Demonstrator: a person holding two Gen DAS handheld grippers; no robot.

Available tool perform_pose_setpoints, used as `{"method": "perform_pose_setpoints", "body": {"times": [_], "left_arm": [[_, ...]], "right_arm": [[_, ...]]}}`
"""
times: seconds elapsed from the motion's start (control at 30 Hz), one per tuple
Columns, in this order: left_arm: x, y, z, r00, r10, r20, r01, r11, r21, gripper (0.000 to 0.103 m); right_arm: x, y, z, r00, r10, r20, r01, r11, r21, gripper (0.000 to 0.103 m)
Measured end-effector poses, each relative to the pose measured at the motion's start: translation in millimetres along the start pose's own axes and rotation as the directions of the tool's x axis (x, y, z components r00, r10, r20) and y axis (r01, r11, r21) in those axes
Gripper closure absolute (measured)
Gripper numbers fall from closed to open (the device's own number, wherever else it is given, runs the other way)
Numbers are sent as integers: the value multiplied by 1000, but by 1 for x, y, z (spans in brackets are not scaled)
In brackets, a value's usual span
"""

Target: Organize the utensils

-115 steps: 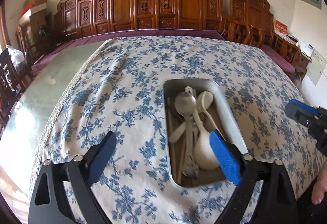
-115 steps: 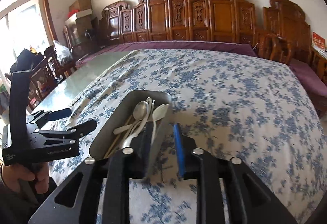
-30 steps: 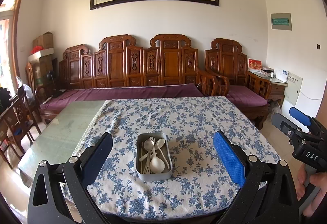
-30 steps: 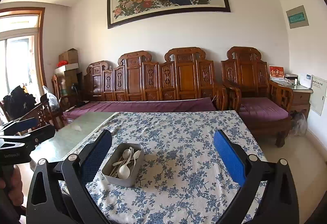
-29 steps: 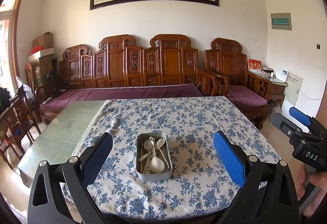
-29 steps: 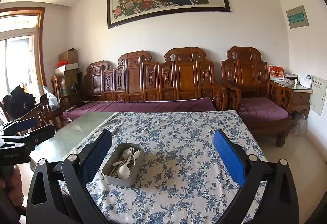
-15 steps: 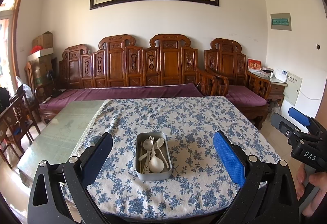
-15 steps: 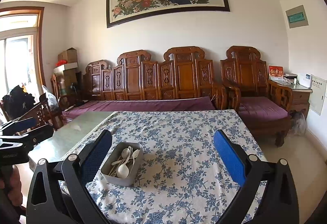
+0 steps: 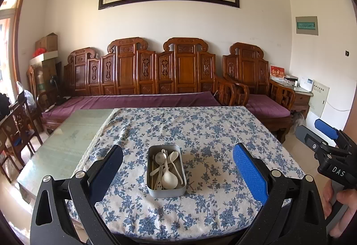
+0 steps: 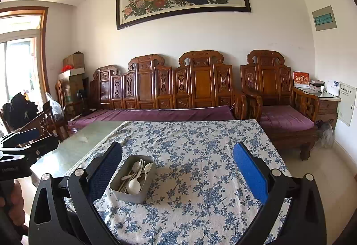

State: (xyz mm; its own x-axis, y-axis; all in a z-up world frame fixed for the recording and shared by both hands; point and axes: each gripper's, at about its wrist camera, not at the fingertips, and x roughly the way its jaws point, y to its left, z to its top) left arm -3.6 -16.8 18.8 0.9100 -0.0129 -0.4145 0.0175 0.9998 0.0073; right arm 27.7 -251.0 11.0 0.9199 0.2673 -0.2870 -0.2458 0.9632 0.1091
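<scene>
Left wrist view: floral tablecloth (image 9: 200, 133) surrounds the tin (image 9: 166, 190) of spoons (image 9: 168, 175).

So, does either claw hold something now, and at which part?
Nothing is held. The left claw and the right claw are both open and empty, away from the metal tray of spoons.

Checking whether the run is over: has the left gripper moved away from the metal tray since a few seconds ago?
Yes. The left gripper has pulled back and up from the metal tray, which now looks small on the floral tablecloth.

bright daylight from left window (image 10: 17, 61) | sharp | fisheye-bent edges
</scene>
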Motion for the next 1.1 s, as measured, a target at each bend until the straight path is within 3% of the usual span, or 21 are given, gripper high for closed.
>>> {"method": "perform_pose_setpoints", "body": {"times": [1.1], "left_arm": [[2,1,0,1000,2,-4,-2,1000,-3,8]], "right_arm": [[1,1,-2,1000,1,-2,-1,1000,-1,3]]}}
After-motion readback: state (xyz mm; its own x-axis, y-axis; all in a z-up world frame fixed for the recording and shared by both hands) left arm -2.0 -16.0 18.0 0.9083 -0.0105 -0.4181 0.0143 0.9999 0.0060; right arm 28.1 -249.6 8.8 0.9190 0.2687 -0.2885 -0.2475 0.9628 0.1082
